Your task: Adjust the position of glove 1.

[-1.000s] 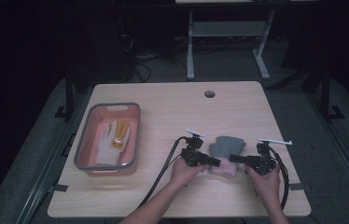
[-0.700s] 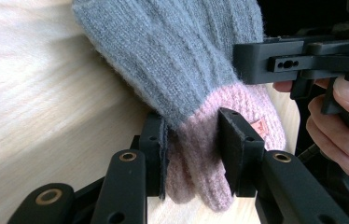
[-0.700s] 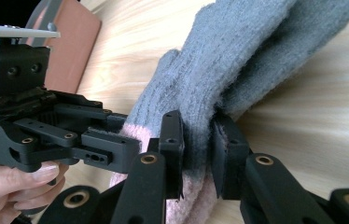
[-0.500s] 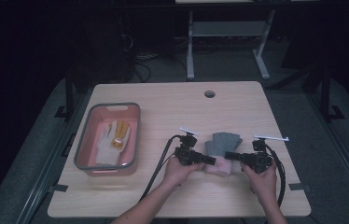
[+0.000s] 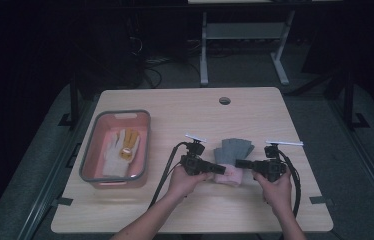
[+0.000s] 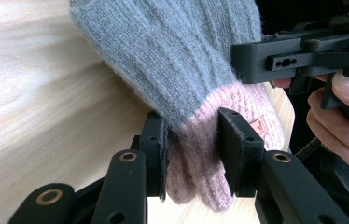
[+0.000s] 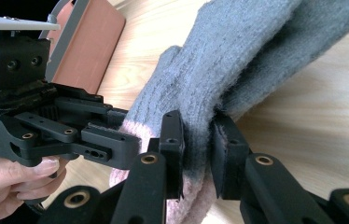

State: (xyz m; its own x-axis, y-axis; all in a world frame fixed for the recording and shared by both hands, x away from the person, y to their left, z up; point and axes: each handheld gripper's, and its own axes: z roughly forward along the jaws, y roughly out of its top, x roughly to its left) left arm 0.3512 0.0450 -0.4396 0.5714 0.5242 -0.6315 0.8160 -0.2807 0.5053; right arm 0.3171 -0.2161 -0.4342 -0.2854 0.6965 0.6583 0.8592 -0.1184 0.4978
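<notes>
A knitted glove with grey fingers [image 5: 234,148] and a pink cuff [image 5: 230,175] hangs between my two grippers over the table's front middle. My left gripper [image 5: 221,170] is shut on the pink cuff [image 6: 196,172], its pads pressing the wool from both sides. My right gripper [image 5: 239,163] is shut on the glove [image 7: 200,149] where grey meets pink. The grey fingers [image 6: 163,60] fan away from the jaws. The two grippers point at each other, almost touching.
A pink tub with a grey rim [image 5: 91,157] stands at the left of the wooden table [image 5: 185,110] and holds a white and orange glove [image 5: 120,147]. A round cable hole [image 5: 224,101] sits near the far edge. Black cables trail off both grippers.
Both hands have lifted the glove a little off the table. The grips look the same.
</notes>
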